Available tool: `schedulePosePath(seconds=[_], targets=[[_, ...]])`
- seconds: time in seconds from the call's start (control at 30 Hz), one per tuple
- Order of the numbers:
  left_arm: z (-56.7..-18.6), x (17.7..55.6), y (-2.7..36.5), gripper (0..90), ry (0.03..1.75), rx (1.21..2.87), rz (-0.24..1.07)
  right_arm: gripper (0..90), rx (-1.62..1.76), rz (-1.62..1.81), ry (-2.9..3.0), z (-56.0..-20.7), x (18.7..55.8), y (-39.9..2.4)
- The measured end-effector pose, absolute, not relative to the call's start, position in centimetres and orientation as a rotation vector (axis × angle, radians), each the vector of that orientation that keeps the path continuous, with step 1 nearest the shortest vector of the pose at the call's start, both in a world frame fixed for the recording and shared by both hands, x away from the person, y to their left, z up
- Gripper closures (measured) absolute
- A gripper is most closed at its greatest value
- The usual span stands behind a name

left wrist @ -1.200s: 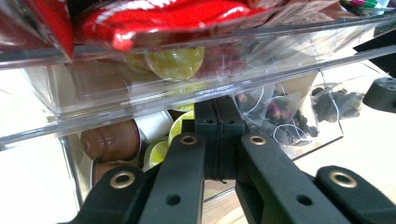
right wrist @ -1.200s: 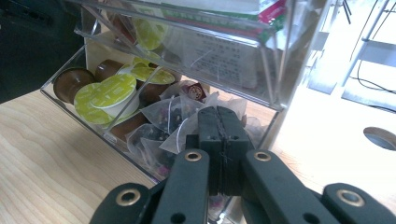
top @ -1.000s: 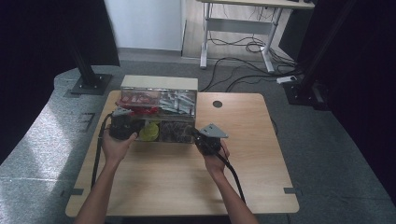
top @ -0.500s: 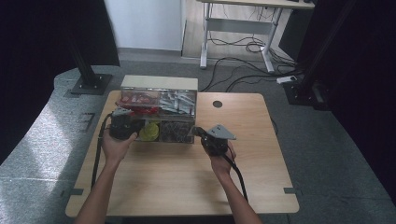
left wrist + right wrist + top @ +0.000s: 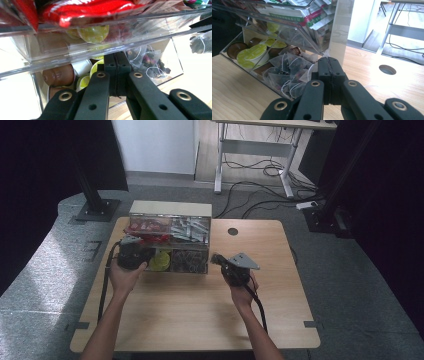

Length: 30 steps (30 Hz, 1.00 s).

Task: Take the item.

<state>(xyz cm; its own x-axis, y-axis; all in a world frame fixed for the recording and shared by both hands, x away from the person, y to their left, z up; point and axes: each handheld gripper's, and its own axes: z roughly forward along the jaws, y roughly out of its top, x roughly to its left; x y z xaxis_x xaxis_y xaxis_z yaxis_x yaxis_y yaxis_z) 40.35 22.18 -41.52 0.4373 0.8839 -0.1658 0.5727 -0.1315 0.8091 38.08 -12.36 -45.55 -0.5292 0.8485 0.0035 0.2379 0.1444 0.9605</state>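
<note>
The left gripper (image 5: 116, 75), jaws pressed together and empty, is held against the front of a clear two-level organiser (image 5: 170, 245), just under its upper drawer, with coffee pods (image 5: 58, 75) directly ahead. The right gripper (image 5: 329, 82), likewise closed on nothing, is seen at the organiser's right front corner, beside the tea bags (image 5: 289, 67). The organiser's long axis runs across the table (image 5: 200, 315); bare tabletop lies open toward the person and to the right

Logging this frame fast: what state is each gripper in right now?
Left gripper: shut, jaws pressed together at the clear organizer, holding nothing visible.
Right gripper: shut, jaws together, nothing visibly between them.
</note>
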Motion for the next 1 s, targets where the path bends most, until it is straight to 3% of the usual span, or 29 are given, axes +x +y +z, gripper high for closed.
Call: schedulePosePath(seconds=[1.0], targets=[[-41.6, 40.3, 22.1, 89.9, 1.245, 1.820, 0.450, 89.3, 1.087, 1.364, 1.815, -45.2, 38.9, -14.8]])
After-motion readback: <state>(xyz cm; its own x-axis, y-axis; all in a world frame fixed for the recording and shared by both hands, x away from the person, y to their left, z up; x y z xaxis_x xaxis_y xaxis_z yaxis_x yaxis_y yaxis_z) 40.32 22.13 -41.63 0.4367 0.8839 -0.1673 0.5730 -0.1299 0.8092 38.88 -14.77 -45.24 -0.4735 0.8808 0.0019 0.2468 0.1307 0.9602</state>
